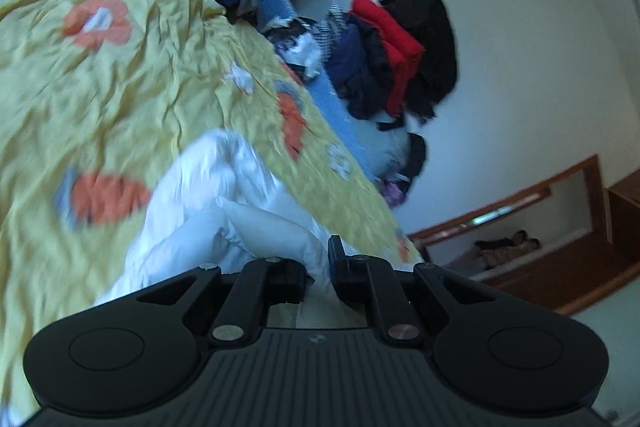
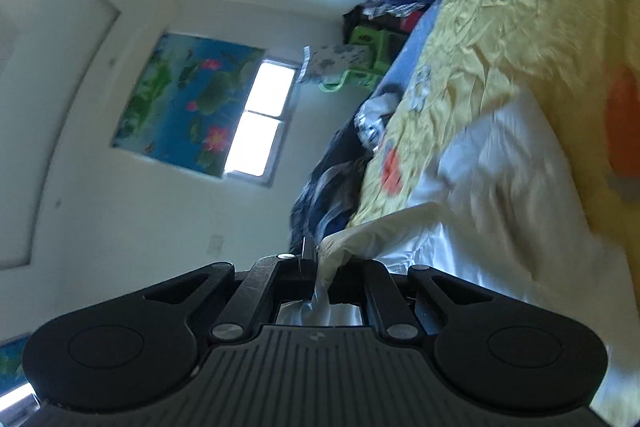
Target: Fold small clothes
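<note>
1. A white garment [image 1: 224, 211] lies rumpled on a bed under a yellow sheet [image 1: 120, 87] printed with orange and white flowers, both wrist views tilted and blurred.
2. The left gripper [image 1: 318, 267] has its jaws drawn close on a fold of the garment, the cloth bunched between the black fingers [image 1: 336, 259]; how firmly it is pinched is hard to judge through the blur.
3. The right gripper [image 2: 316, 263] is closed on an edge of the garment [image 2: 500, 195], a twisted strip of white cloth running down between its fingers and back toward the camera.
4. From the right view the garment spreads away across the sheet [image 2: 520, 47], its near edge lifted to the gripper.
5. Piles of dark, blue and red clothes [image 1: 384, 55] sit beyond the far edge of the bed against a pale wall [image 1: 520, 27].
6. A bright window [image 2: 260, 123] and a lotus poster [image 2: 184, 99] hang on the wall in the right view; a green stool [image 2: 370, 43] stands near the clothes.
</note>
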A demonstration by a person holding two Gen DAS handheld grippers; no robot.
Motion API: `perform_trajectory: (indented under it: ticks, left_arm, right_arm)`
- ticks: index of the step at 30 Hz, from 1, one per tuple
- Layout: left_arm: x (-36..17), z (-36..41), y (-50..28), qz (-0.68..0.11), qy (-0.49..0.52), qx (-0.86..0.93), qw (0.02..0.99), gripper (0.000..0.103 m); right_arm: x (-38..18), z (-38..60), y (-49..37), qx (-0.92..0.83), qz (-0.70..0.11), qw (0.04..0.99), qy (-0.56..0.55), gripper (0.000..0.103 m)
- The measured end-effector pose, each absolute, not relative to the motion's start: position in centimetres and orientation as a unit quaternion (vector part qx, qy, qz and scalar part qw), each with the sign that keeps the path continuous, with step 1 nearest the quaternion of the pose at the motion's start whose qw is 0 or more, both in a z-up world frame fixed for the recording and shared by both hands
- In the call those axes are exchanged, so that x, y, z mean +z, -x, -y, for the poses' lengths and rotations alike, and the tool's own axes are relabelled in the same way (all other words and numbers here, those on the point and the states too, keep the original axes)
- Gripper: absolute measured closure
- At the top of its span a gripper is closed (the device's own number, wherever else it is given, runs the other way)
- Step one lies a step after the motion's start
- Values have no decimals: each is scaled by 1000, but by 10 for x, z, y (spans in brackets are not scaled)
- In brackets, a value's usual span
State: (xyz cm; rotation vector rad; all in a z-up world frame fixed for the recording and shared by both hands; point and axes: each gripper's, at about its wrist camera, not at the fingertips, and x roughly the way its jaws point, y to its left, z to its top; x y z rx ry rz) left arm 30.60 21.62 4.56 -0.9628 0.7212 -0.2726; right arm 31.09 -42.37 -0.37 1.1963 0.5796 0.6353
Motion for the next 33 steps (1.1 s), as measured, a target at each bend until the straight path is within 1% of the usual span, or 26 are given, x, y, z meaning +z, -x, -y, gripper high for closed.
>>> perform_trajectory:
  ticks: [3, 6, 7, 10, 11, 12, 13, 14, 15, 16, 17, 19, 22, 24, 26, 28, 30, 33]
  left_arm:
    - [23, -211, -350, -371, 444, -81, 812, 93]
    - [-6, -208, -376, -401, 454, -48, 794, 93]
    - [-13, -207, -381, -406, 462, -45, 787, 93]
    - [-24, -206, -387, -403, 469, -48, 785, 89]
    - [-26, -207, -387, -403, 470, -51, 784, 84]
    - [-27, -208, -388, -403, 476, -55, 780, 79]
    - [-28, -211, -388, -403, 486, -60, 773, 75]
    - [-29, -214, -386, -400, 497, -72, 767, 58]
    - [-26, -217, -386, -394, 506, -86, 763, 30]
    - [-23, -219, -383, -382, 511, -94, 764, 20]
    - [-16, -221, -378, -364, 511, -94, 773, 14]
    - [-1, -222, -368, -332, 499, -98, 794, 14]
    - [23, -221, -352, -313, 471, -70, 821, 14]
    - [43, -213, -334, -300, 416, -39, 858, 14]
    - [59, -199, -316, -286, 344, -4, 894, 14]
    - [71, -186, -299, -265, 298, 12, 917, 14]
    - [80, -178, -285, -250, 283, 18, 926, 14]
    - [85, -171, -261, -232, 293, 0, 928, 14]
  right_arm:
    - [-26, 418, -357, 251, -294, 745, -544, 93]
    - [-55, 415, -388, 207, -326, 742, -548, 92]
    - [-65, 413, -394, 197, -334, 734, -557, 88]
    - [-88, 411, -407, 184, -343, 711, -586, 88]
    - [-92, 410, -410, 183, -344, 704, -594, 75]
    - [-97, 411, -412, 186, -341, 694, -606, 70]
    - [-99, 412, -412, 188, -338, 682, -621, 62]
    - [-101, 413, -412, 190, -332, 668, -638, 52]
    - [-100, 415, -411, 192, -321, 658, -653, 47]
    - [-96, 417, -410, 194, -310, 658, -659, 38]
    - [-90, 419, -405, 193, -295, 663, -660, 38]
    - [-77, 422, -391, 191, -261, 675, -663, 33]
    - [-55, 426, -363, 192, -226, 715, -633, 27]
    - [-47, 424, -338, 193, -222, 743, -601, 23]
    - [-44, 420, -315, 193, -234, 769, -563, 22]
    - [-41, 419, -295, 184, -240, 794, -527, 22]
    - [-36, 416, -276, 175, -247, 817, -491, 22]
    - [-30, 401, -243, 171, -256, 847, -434, 22]
